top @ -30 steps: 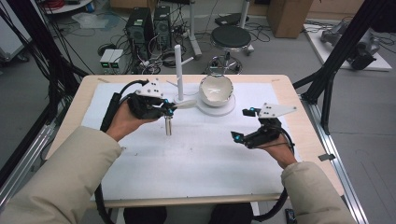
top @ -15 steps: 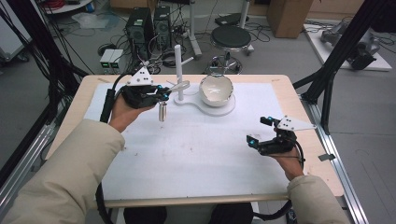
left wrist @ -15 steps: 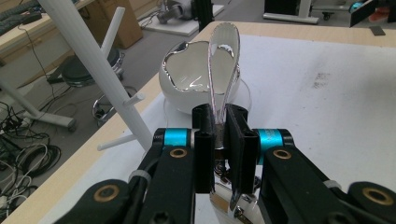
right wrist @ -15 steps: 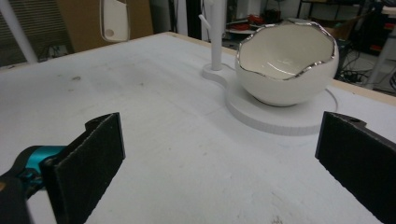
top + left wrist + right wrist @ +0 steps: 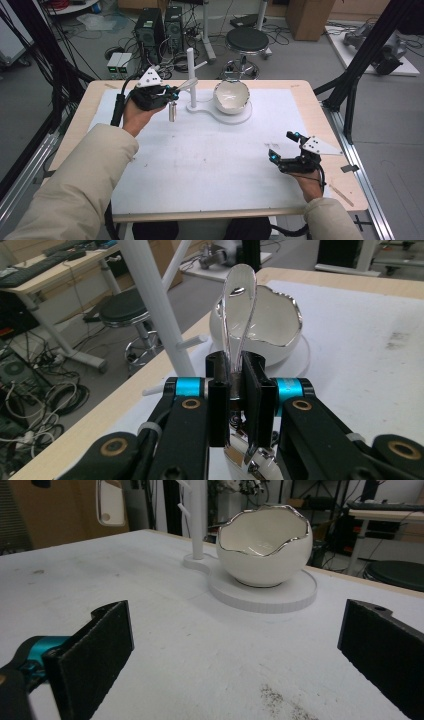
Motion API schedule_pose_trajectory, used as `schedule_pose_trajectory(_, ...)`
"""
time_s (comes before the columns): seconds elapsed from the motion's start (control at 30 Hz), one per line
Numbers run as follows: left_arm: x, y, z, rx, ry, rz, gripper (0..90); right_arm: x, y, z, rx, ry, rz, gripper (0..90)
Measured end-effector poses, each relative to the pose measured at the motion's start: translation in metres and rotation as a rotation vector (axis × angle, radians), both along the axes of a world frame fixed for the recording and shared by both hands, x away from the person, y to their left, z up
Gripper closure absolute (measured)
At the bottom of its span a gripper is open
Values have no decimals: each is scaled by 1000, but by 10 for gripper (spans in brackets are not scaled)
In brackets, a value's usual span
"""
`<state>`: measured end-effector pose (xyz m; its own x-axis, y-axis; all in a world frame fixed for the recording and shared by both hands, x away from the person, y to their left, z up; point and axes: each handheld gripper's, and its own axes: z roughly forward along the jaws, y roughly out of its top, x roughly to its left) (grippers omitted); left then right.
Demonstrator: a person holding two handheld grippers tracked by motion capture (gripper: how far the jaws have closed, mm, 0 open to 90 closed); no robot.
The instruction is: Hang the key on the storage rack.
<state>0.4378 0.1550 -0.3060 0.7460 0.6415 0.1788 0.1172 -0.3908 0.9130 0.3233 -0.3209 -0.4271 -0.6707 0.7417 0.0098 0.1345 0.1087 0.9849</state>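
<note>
Near the far left of the table (image 5: 70, 135), I have my left gripper (image 5: 172, 93) pinched tight on a shiny metal spoon (image 5: 239, 305). From the left gripper view I can see the jaws clamped on the spoon's neck, its bowl pointing out toward the egg-shaped white bowl (image 5: 272, 322). From the high view I see the handle hanging down below the gripper, just beside the white post (image 5: 191, 75) of the stand. My right gripper (image 5: 286, 146) sits low by the near right corner, jaws spread wide and holding nothing. Through the right gripper view I get the jagged silver rim of the bowl and the round white base (image 5: 270, 597) under it, well beyond the open jaws.
</note>
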Motion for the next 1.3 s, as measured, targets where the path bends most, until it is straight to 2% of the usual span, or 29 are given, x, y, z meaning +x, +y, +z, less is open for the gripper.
schedule_pose_trajectory(0.13,3,-2,-2,8,-16,29,819,-2,-1,-5,21,-11,-32,5)
schedule_pose_trajectory(0.23,6,-2,-5,2,-6,33,820,-4,0,-8,31,-12,-41,5)
schedule_pose_trajectory(0.4,11,-3,-9,20,0,33,819,-4,0,-14,40,-22,-36,5)
schedule_pose_trajectory(0.67,16,-2,-14,25,6,53,819,-4,2,-20,22,-25,-54,5)
schedule_pose_trajectory(0.77,18,-2,-15,26,-1,57,819,-4,1,-21,44,-28,-71,5)
schedule_pose_trajectory(1.07,23,-3,-21,38,11,69,819,-5,1,-22,40,-29,-72,5)
schedule_pose_trajectory(1.3,26,-4,-28,40,26,84,819,-8,3,-23,26,-66,-75,6)
